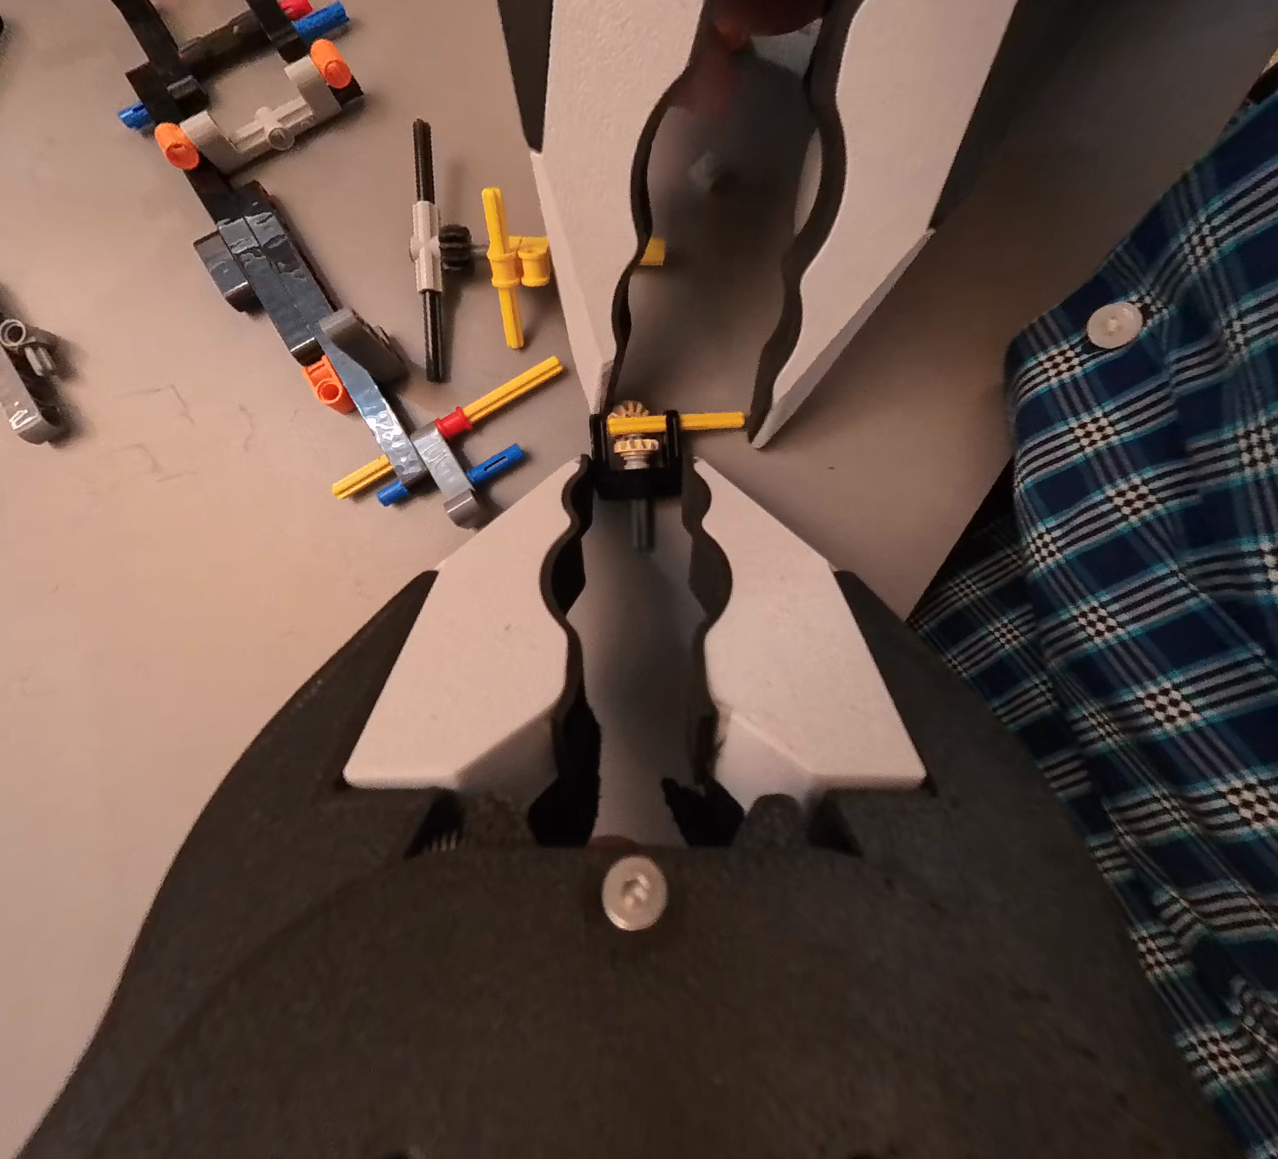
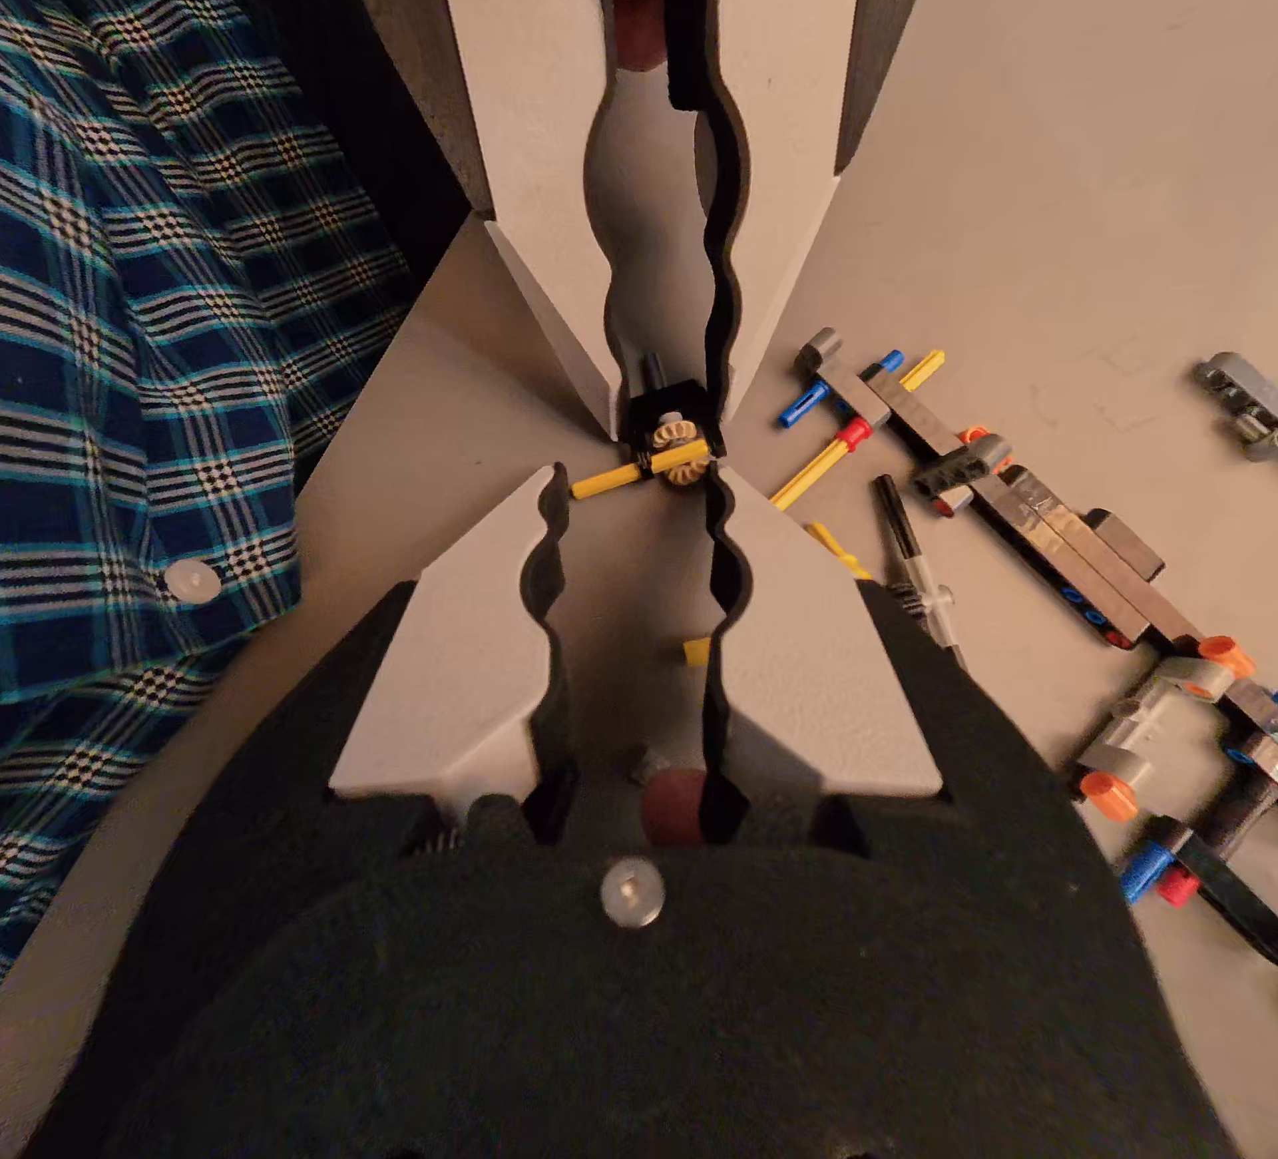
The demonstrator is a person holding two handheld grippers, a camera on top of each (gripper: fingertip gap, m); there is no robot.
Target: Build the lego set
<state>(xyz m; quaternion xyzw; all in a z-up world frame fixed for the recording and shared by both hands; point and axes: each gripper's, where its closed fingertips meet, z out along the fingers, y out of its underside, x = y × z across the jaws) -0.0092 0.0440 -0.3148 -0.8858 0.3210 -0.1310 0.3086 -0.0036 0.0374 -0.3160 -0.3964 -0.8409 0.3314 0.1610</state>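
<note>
1. My left tongs (image 1: 640,469) are clamped on the black gear frame (image 1: 636,481), held off the counter (image 1: 138,641) to steady it.
2. My right tongs (image 2: 633,475) sit apart, straddling the yellow axle (image 2: 608,479), probably to push it through the tan gears (image 2: 681,458).
3. The chassis (image 1: 228,109) is parked at 10 o'clock.

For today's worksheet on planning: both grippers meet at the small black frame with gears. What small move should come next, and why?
Probably close the right gripper on the yellow axle and push it further in: the left gripper already clamps the black frame, while the axle's free end juts between open jaws.
</note>
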